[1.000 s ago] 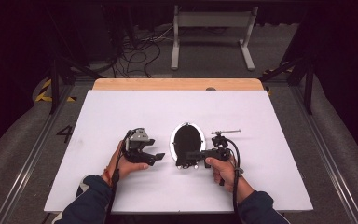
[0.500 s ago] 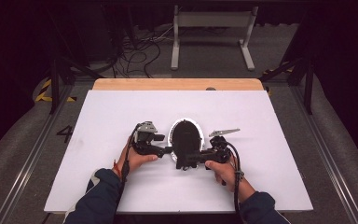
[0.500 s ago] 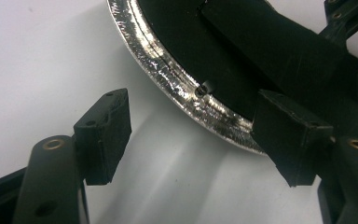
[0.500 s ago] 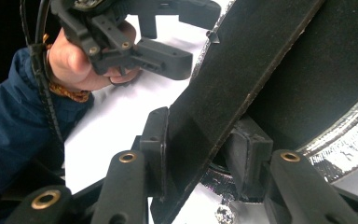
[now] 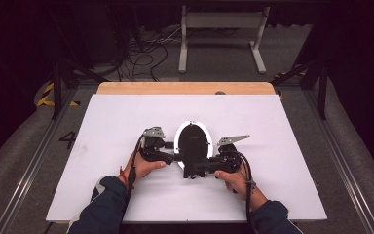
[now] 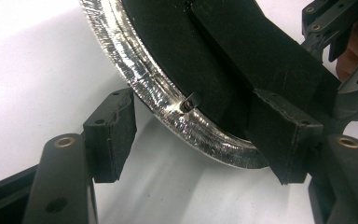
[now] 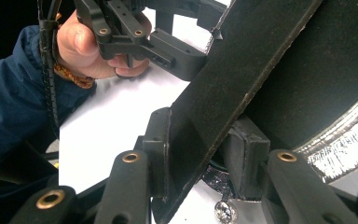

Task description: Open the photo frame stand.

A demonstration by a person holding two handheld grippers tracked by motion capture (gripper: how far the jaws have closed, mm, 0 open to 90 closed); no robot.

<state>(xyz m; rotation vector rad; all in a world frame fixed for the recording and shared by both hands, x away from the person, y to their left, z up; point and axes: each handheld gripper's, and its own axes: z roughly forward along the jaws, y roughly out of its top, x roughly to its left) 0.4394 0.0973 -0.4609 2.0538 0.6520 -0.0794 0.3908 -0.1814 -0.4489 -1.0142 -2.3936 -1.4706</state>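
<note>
Black oval mirror (image 5: 193,141), silver rim

Bright, washed-out white table (image 5: 126,126), dark surroundings, soft focus, glare on silver rim (image 6: 135,70).

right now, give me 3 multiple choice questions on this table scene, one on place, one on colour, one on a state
1. Where does the oval mirror sit?
A. between the two claws
B. at the table's far right corner
C. on the floor

2. What colour is the mirror's rim?
A. red
B. silvery
C. green

3. What is the right claw doing?
A. hanging open over bare table
B. shut on the mirror's black stand strip
C. lying unheld on the table

Answers:
1 A, the high view shows the left claw and the right one on either side of it.
2 B, the left claw view shows a shiny silver rim.
3 B, the right claw view shows both pads pressed on the strip.
</note>
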